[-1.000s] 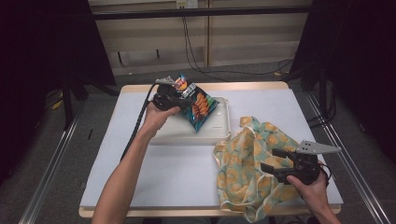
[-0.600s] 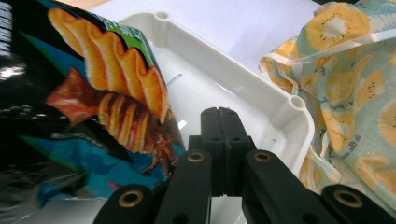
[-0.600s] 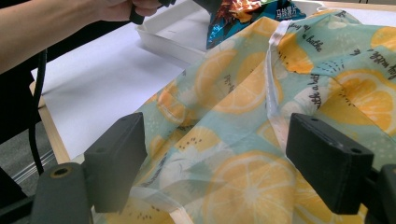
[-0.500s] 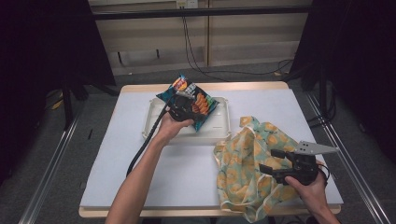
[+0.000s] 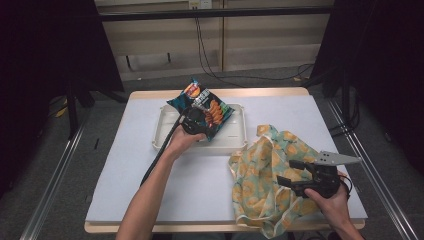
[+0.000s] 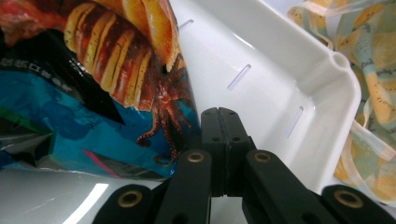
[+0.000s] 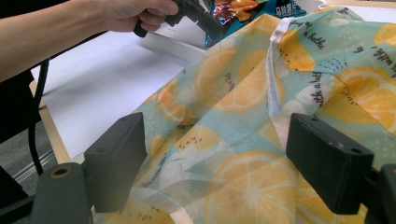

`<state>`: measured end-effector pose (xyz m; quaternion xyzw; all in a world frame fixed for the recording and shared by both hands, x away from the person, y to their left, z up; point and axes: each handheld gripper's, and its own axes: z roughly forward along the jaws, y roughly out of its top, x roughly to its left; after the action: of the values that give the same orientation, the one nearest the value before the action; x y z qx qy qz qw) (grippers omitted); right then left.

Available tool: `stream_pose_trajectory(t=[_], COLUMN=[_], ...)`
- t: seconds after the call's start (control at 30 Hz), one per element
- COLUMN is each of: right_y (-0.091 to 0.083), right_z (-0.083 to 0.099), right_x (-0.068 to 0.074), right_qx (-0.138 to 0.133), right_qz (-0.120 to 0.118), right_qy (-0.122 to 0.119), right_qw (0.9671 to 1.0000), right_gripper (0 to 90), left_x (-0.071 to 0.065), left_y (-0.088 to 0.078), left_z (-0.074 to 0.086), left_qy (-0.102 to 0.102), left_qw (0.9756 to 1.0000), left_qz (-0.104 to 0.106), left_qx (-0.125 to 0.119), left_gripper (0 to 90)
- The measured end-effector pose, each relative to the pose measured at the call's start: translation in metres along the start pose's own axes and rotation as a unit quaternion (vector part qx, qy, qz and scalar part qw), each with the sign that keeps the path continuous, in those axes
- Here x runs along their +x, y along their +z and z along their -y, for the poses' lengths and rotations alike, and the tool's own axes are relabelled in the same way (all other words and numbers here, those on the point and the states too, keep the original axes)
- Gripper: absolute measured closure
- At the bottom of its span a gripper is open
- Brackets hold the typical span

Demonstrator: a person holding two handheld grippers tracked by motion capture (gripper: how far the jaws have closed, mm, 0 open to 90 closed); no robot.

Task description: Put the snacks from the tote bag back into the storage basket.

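One table [image 5: 125, 190], white top. On it: one white tray [image 5: 235, 137], one snack bag [image 5: 207, 105], one fruit-print cloth [image 5: 260, 185]. Two tongs, one per hand.

Left tongs [image 5: 194, 121] over the tray, pressed together and pinching the snack bag's lower edge; the bag hangs tilted above the tray's middle, its top corner out past the far rim. Whether it touches the tray floor, cannot tell.

Left gripper view: jaws meet flat, the bag's squid picture [image 6: 140, 70] close up, slots in the tray wall [image 6: 261, 79], tray bare beneath.

Right tongs [image 5: 300, 177] at the table's near right, over the cloth. Right gripper view: jaws spread wide, cloth [image 7: 261, 140] between them, pads not on it; orange slices and script lettering readable here, blurred from above.
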<state>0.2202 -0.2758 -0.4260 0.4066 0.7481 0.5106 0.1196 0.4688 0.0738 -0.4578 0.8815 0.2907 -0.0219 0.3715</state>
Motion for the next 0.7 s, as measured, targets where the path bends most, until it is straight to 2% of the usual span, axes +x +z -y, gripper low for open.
stream_pose_trajectory(t=[0.03,0.07,0.1,0.13,0.17,0.2,0.23,0.27,0.3,0.33,0.5,0.7], right_y=[0.000,0.000,-0.001,-0.001,-0.002,-0.002,-0.002,-0.002,-0.002,-0.001,-0.001,-0.002], right_z=[0.000,0.000,0.001,0.001,0.001,0.001,0.001,0.001,0.001,0.001,0.001,0.001], right_x=[0.000,0.000,0.000,0.000,0.000,0.000,0.000,0.000,-0.001,0.000,0.001,0.000], right_qx=[0.001,0.001,0.002,0.002,0.001,0.001,0.001,0.001,0.001,0.000,0.002,0.002], right_qz=[0.000,0.000,-0.001,-0.002,0.000,0.001,0.001,0.003,0.002,0.002,-0.001,0.001], right_qy=[0.000,0.000,0.001,0.001,0.002,0.001,0.002,0.002,0.003,0.002,0.000,0.003], right_qw=[1.0000,1.0000,1.0000,1.0000,1.0000,1.0000,1.0000,1.0000,1.0000,1.0000,1.0000,1.0000], right_gripper=[19.2,19.2,19.0,19.0,19.0,19.0,19.1,19.1,19.1,19.1,19.2,19.1], left_x=[0.001,0.001,0.008,0.010,0.010,0.014,0.015,0.014,0.018,0.019,0.027,0.034], left_y=[0.000,0.000,-0.002,-0.003,-0.002,-0.006,-0.007,-0.007,-0.009,-0.010,-0.015,-0.023], left_z=[0.001,0.001,0.004,0.006,0.008,0.008,0.008,0.009,0.009,0.010,0.015,0.019], left_qy=[-0.011,-0.011,-0.004,-0.006,-0.017,0.003,-0.002,-0.019,-0.009,-0.007,-0.027,-0.031], left_qw=[0.9999,0.9999,0.9998,0.9996,0.9997,0.9993,0.9995,0.9996,0.9994,0.9993,0.9991,0.9986], left_qz=[-0.004,-0.004,-0.002,-0.004,-0.007,-0.006,-0.008,-0.007,-0.008,-0.009,-0.002,-0.007], left_qx=[0.006,0.006,0.021,0.026,0.017,0.036,0.032,0.020,0.032,0.035,0.034,0.042], left_gripper=[90.0,90.0,90.0,90.0,90.0,90.0,90.0,90.0,90.0,90.0,90.0,90.0])
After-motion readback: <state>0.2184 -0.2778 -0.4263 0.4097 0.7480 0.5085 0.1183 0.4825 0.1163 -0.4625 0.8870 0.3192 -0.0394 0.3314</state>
